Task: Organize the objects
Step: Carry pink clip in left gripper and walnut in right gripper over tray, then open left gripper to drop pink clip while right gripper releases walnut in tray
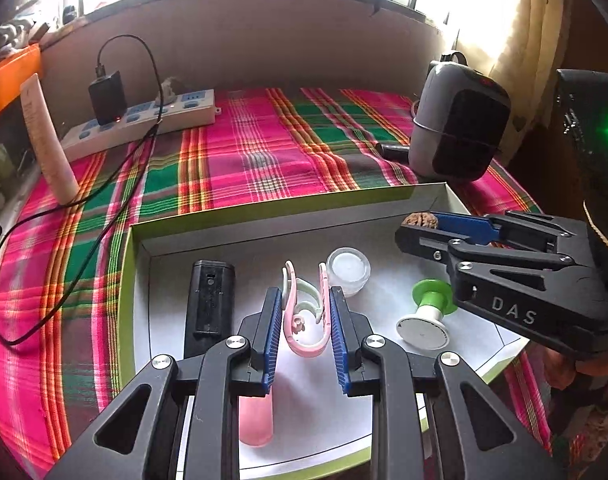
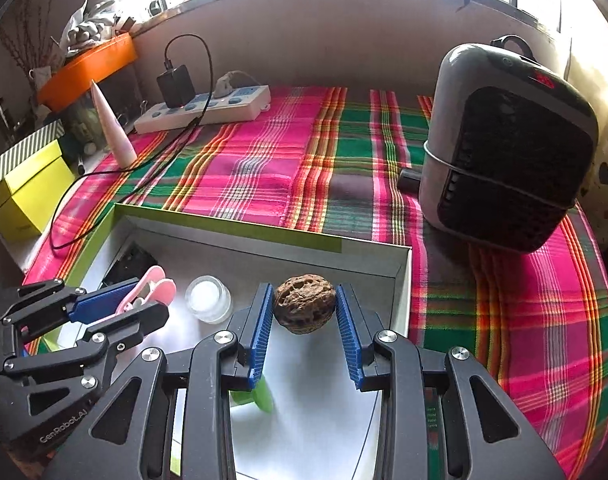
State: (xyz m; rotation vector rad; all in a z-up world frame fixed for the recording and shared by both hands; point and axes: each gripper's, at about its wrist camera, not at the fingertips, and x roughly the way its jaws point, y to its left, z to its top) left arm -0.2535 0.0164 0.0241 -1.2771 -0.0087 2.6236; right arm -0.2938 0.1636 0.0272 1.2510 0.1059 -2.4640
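My left gripper (image 1: 306, 298) is shut on a pink and pale-green clip (image 1: 304, 312), held over the white floor of a shallow green-edged box (image 1: 263, 208). My right gripper (image 2: 304, 300) is shut on a brown wrinkled walnut (image 2: 304, 308), above the box's far right corner (image 2: 402, 280). In the left wrist view the right gripper (image 1: 418, 226) comes in from the right with the walnut (image 1: 420, 220) at its tip. In the box lie a black rectangular device (image 1: 209, 304), a small clear jar (image 1: 348, 270), a green and white spool (image 1: 428, 312) and a pink tube (image 1: 255, 420).
A plaid cloth (image 1: 263, 152) covers the table. A grey and black heater (image 2: 508, 148) stands at the right, close to the box. At the back left lie a power strip (image 1: 143, 120) with a charger and black cable (image 1: 63, 280), a standing cream tube (image 1: 49, 140) and a yellow box (image 2: 27, 196).
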